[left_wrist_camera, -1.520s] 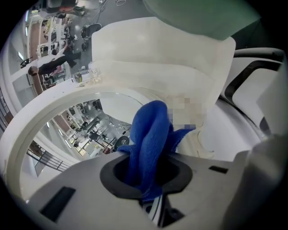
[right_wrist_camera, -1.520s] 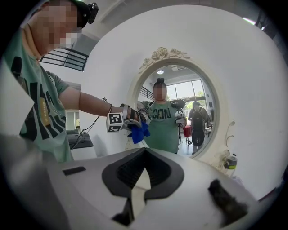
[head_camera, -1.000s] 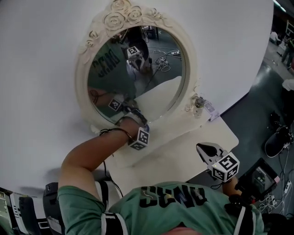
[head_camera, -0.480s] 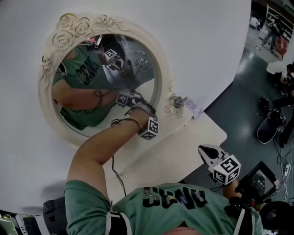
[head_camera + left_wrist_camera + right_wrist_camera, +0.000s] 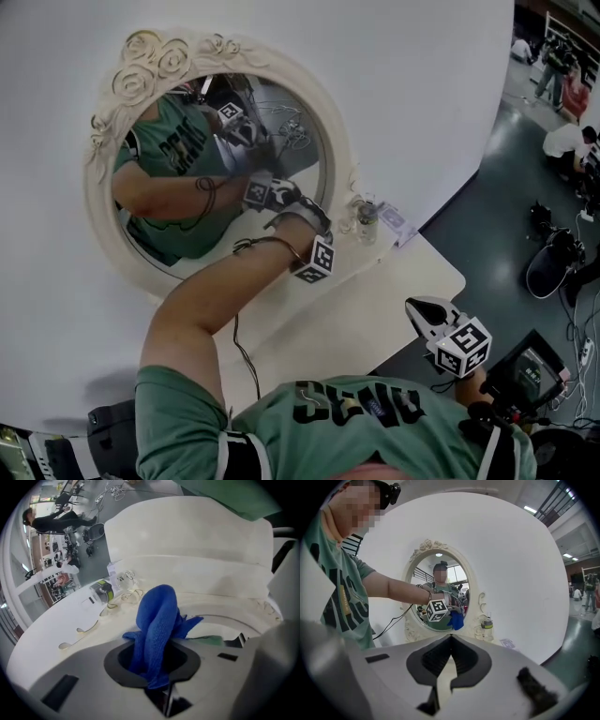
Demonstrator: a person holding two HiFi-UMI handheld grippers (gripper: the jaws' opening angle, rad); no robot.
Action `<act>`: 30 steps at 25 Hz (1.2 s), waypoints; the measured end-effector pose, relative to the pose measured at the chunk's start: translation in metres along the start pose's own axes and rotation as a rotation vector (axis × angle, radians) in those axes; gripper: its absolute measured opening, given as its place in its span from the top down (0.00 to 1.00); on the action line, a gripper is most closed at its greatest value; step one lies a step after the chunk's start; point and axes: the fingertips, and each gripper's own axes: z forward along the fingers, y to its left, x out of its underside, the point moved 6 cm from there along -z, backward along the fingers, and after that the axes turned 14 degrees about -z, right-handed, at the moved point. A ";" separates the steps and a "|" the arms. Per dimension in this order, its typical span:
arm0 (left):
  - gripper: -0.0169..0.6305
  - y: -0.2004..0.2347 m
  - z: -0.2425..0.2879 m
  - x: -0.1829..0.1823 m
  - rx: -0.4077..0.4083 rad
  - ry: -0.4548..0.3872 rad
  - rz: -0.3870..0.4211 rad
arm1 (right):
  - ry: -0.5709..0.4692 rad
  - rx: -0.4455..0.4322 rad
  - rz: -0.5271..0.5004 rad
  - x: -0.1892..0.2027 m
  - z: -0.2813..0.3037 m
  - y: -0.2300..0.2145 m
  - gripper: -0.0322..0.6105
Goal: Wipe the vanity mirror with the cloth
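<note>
Left jaws: my left gripper [image 5: 158, 676] is clenched on the crumpled blue microfibre cloth [image 5: 157, 620], which bunches out ahead of the tips.
Cloth to glass: it points into the oval cream rose-framed vanity mirror [image 5: 216, 169] at the lower right rim; I can't confirm contact.
Sweep direction: I judge most of the glass lies up and left of the cloth.
Right jaws: my right gripper [image 5: 448, 663] is pinched together on nothing, well apart over the white table [image 5: 375, 309].

A studio-like hall — white backdrop wall [image 5: 441, 84], grey floor [image 5: 497, 197], loose cables [image 5: 574, 323].
</note>
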 end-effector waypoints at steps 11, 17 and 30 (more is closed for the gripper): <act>0.84 -0.097 -0.139 0.079 0.020 -0.005 -0.089 | -0.084 -0.180 -0.104 -0.062 0.047 0.053 0.94; 0.84 -0.152 -0.151 0.127 0.139 0.076 -0.132 | -0.105 -0.284 -0.155 -0.079 0.083 0.077 0.94; 0.84 -0.218 -0.074 0.101 0.309 0.086 -0.043 | -0.040 -0.156 -0.092 -0.054 0.060 0.070 0.94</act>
